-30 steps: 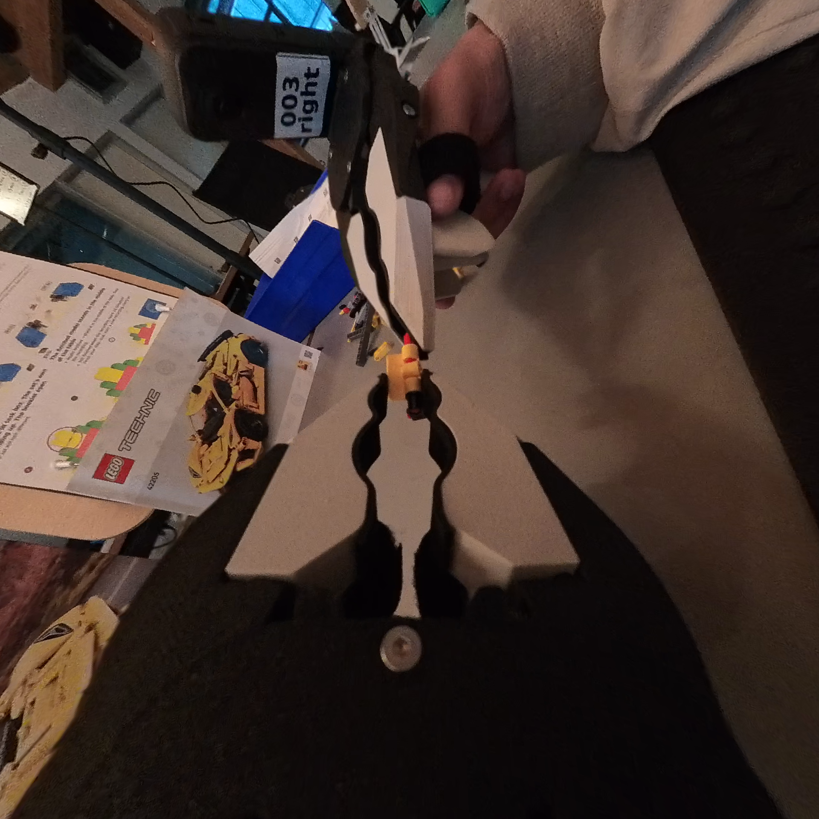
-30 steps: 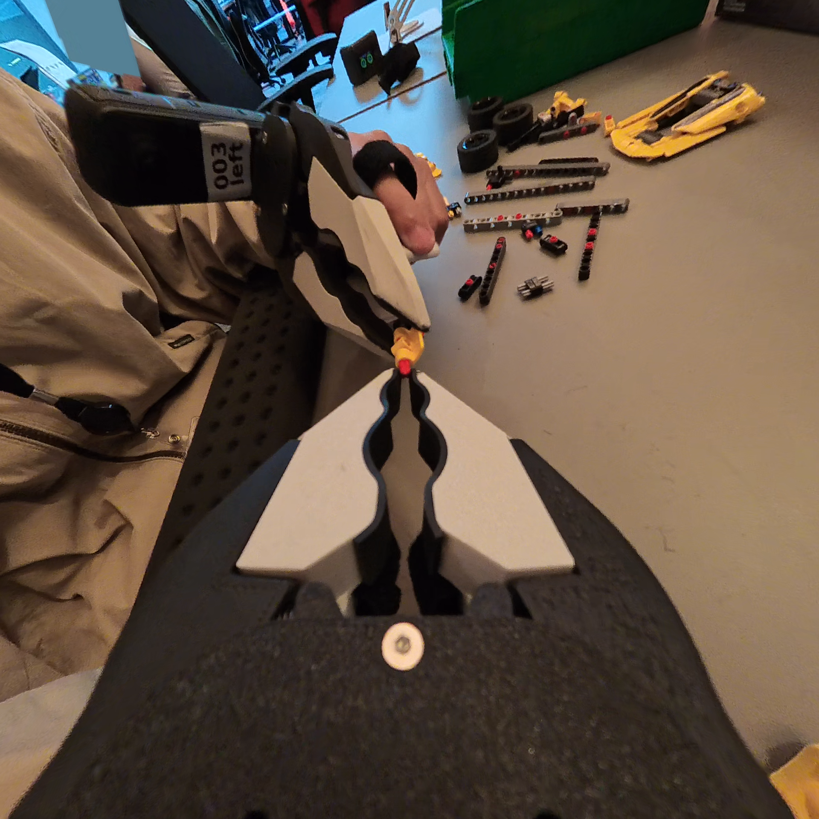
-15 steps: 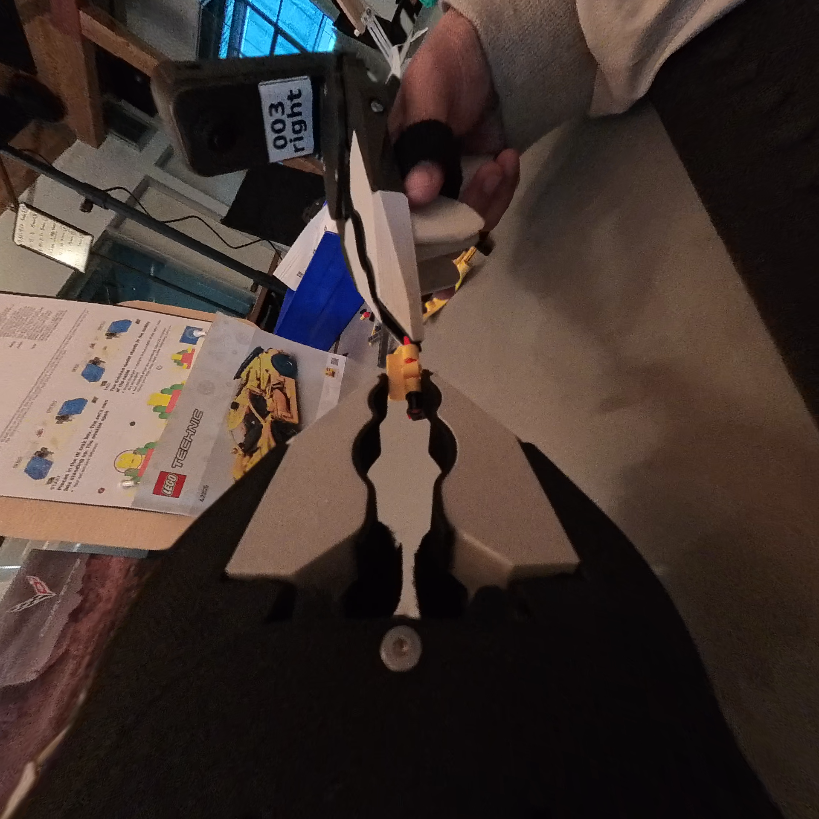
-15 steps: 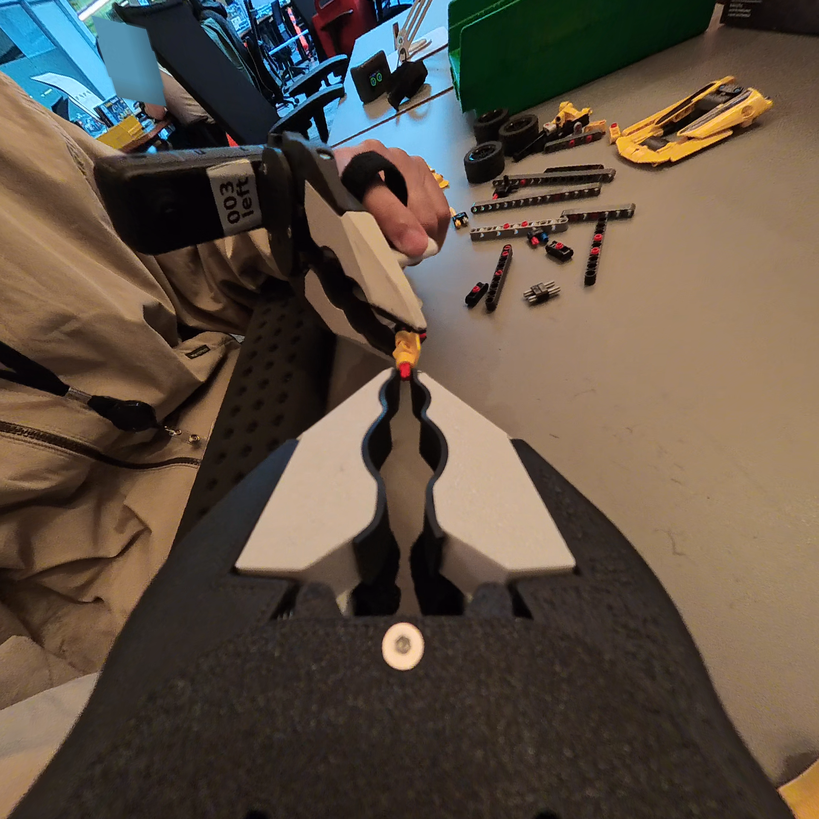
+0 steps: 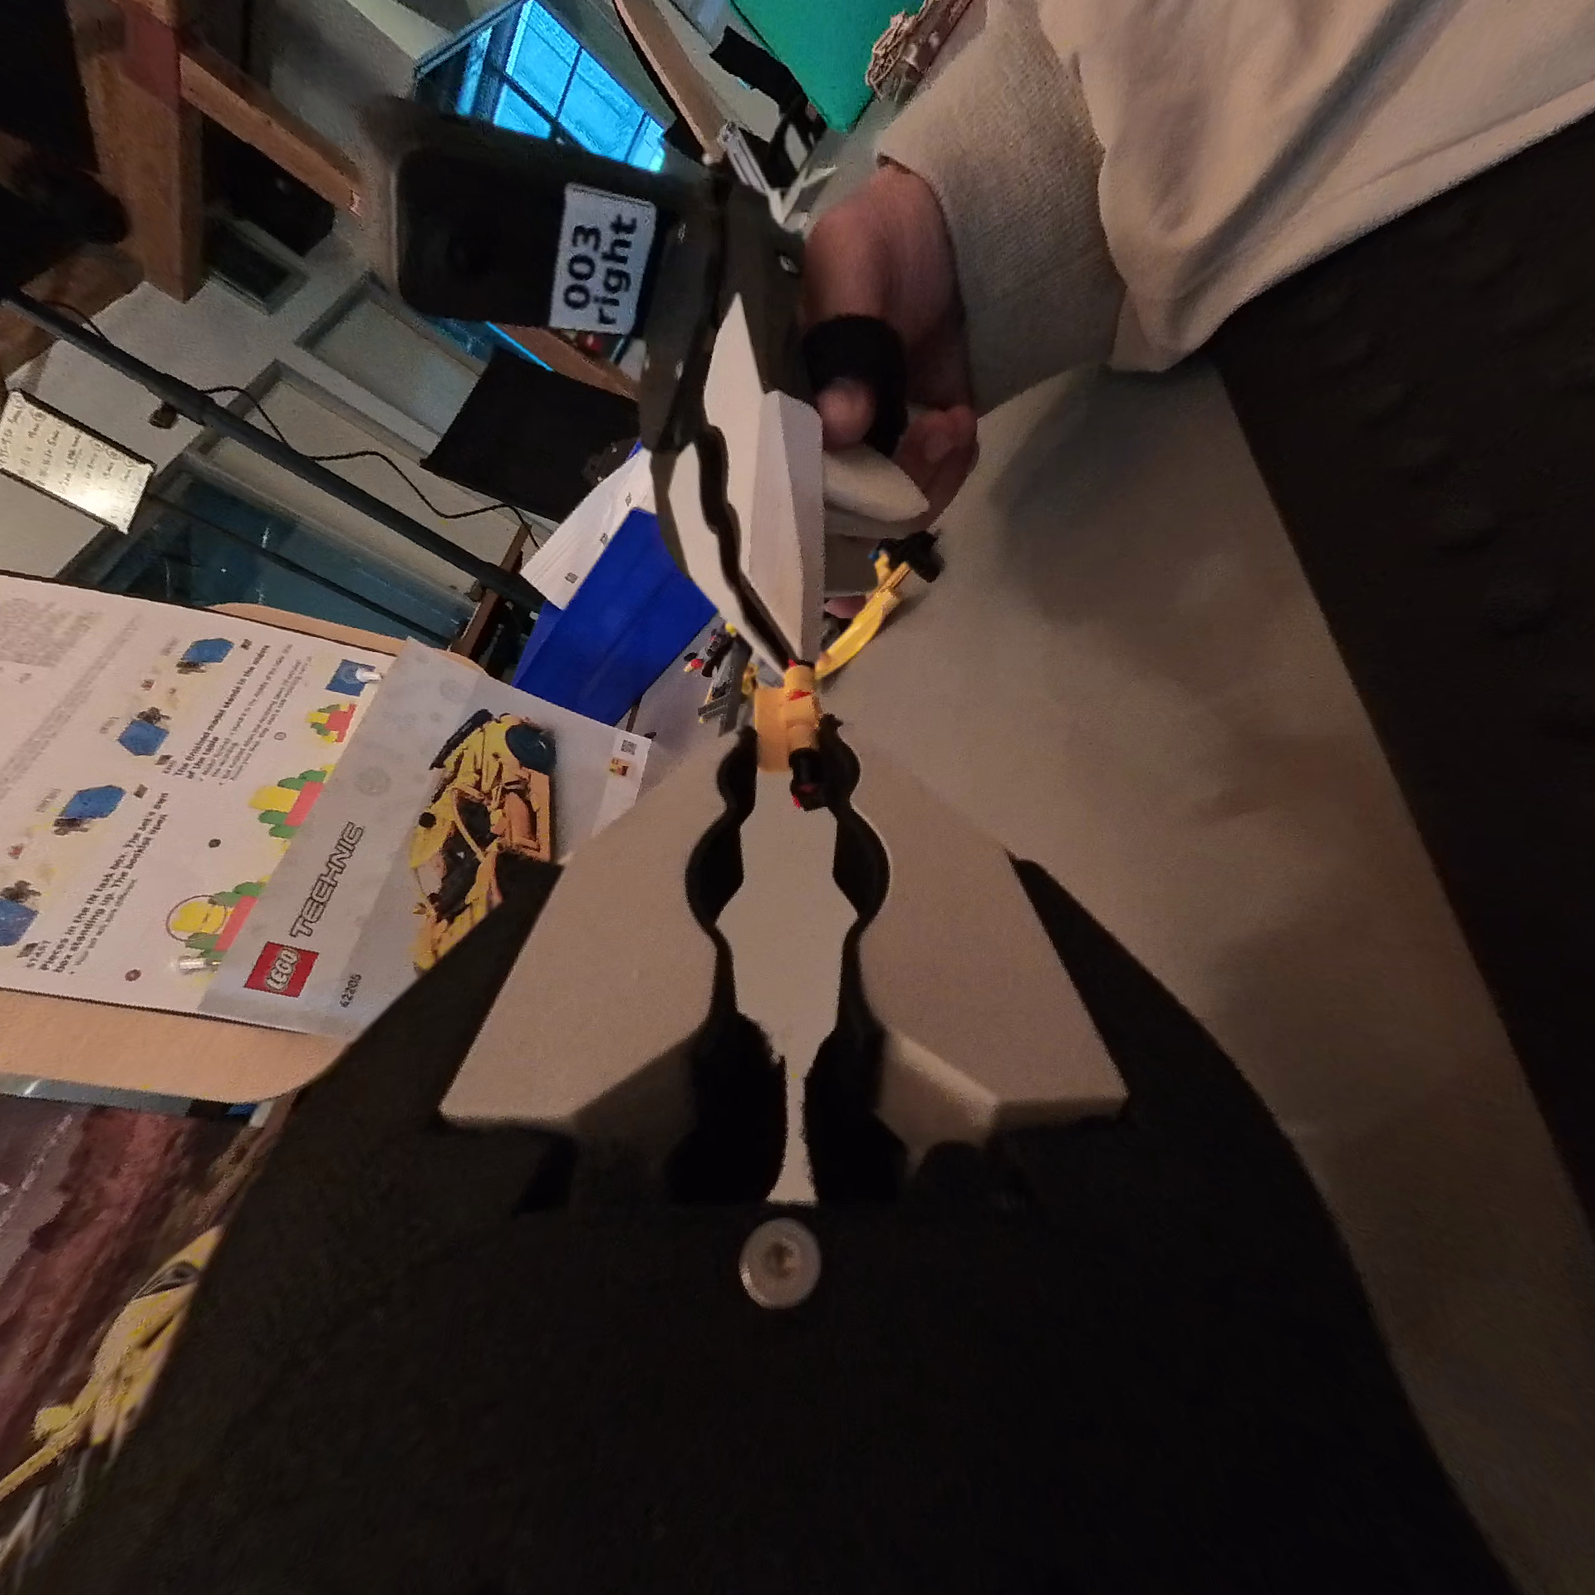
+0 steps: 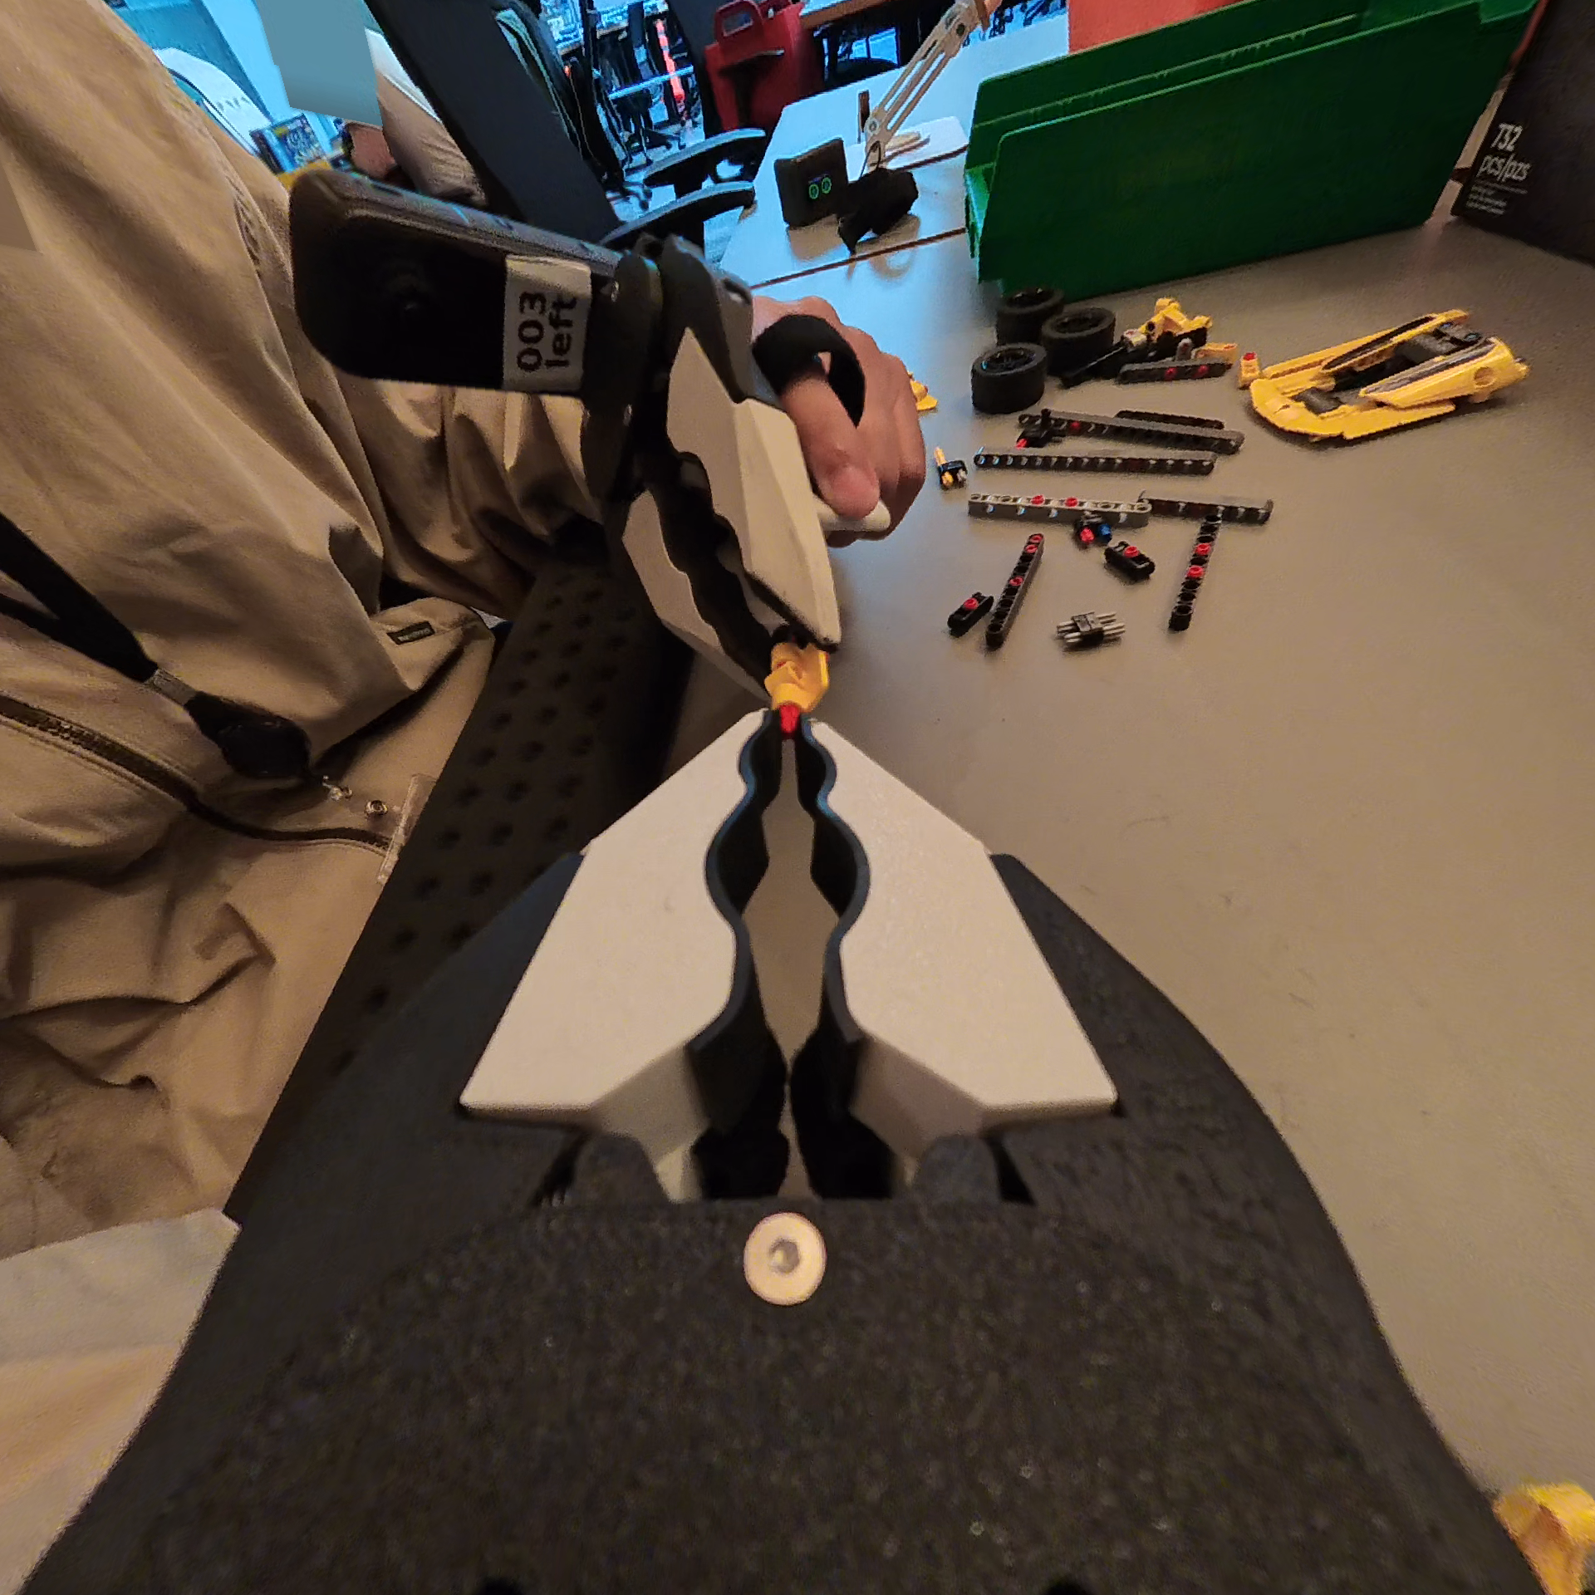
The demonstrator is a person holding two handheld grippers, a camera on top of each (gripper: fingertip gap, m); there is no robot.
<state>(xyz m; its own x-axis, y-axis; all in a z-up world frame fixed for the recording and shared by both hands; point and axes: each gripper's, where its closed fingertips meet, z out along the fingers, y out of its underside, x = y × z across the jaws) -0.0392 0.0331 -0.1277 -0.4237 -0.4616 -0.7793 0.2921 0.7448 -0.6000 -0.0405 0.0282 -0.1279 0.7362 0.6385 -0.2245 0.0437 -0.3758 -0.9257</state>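
Both grippers meet tip to tip above the grey table (image 6: 1295, 863), near its edge by the person's lap. The left gripper (image 5: 790, 759) is closed on a small yellow connector piece (image 5: 784, 716), pinching it at the very tips of its fingers. The right gripper (image 6: 787, 729) is closed on a small red pin (image 6: 787, 718) that sticks out of the end of that yellow piece (image 6: 798, 673), so the piece sits straight ahead of its tips and touches them.

Each gripper carries a white printed sticker on its black camera block: one on the right gripper's block (image 5: 600, 267), one on the left gripper's block (image 6: 545, 332). A printed instruction booklet (image 5: 414, 846) with a picture of a yellow car and a red brand logo lies on larger printed sheets (image 5: 129, 777) at the table's far edge in the left wrist view, beside a blue bin (image 5: 621, 621).

Farther along the table lie black beams (image 6: 1122, 431) with holes, three black wheels (image 6: 1036, 345), a partly built yellow car body (image 6: 1381, 380) and a green bin (image 6: 1226, 147). A dark box (image 6: 1519, 155) with white print stands at the far corner.
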